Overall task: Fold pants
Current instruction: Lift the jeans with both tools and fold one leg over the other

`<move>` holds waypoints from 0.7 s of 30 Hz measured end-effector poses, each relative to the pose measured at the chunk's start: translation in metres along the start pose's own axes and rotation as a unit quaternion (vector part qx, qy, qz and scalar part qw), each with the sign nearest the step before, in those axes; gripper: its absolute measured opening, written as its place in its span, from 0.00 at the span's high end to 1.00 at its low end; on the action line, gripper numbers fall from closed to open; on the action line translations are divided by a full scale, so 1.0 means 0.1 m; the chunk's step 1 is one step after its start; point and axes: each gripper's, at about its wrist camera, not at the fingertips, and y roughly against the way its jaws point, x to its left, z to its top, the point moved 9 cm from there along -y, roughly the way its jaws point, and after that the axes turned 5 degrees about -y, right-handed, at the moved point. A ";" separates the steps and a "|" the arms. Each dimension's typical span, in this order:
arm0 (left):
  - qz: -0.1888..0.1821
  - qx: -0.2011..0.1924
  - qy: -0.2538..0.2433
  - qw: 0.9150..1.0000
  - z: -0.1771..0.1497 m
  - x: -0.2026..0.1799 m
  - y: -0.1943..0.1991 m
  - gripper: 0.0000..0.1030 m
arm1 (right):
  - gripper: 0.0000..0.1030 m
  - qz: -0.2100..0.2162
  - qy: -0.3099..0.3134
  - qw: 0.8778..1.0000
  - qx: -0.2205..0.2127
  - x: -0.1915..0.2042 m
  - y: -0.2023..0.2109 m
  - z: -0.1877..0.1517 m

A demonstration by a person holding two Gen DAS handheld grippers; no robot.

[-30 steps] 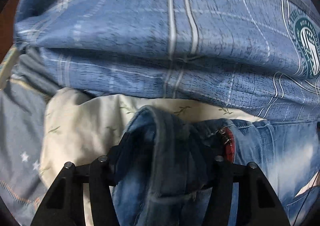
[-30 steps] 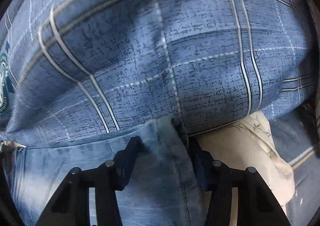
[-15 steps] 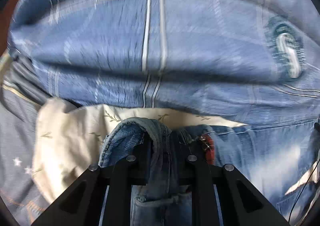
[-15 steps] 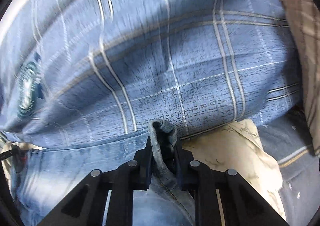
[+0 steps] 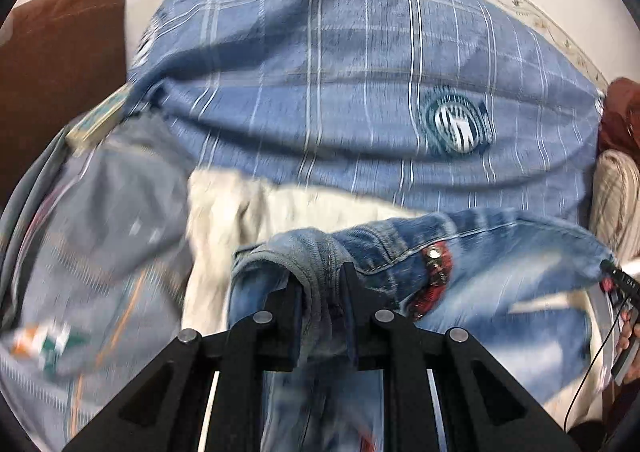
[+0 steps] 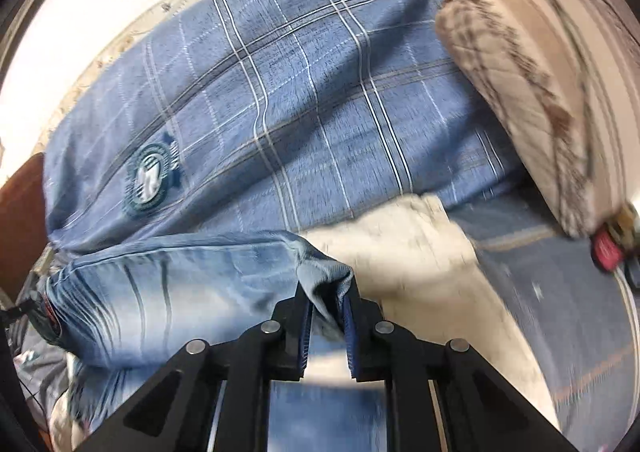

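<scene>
Pants [image 5: 500,252] (faded blue denim) hang between both grippers above a cream cloth [image 6: 400,252] and a blue plaid pillow [image 5: 340,71]. The left gripper [image 5: 320,292] pinches the bunched waistband. The right gripper [image 6: 326,292] pinches the opposite corner.

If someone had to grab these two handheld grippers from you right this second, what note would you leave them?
Left gripper: shut on the jeans, pinching a thick seamed edge near the red patch.
Right gripper: shut on the jeans' other corner.
The jeans' held edge hangs stretched between both grippers above the cream cloth, in front of the blue plaid pillow.
Done: both corners gripped.
Left: carry the held edge over, lay it down to make the fold, then release. No finished fold is visible yet.
</scene>
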 end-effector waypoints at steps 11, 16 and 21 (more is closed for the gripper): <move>0.015 0.083 0.012 0.996 -1.52 -0.01 0.02 0.82 | 0.82 -0.004 -0.028 0.997 0.073 -0.67 0.43 -1.10; 0.037 0.073 0.000 0.997 -1.58 -0.05 0.14 0.82 | 0.82 -0.022 -0.021 0.991 0.127 -0.89 0.44 -1.47; 0.085 0.034 0.016 0.996 -1.50 0.15 0.52 0.82 | 0.82 0.042 -0.056 0.992 0.107 -0.92 0.68 -1.42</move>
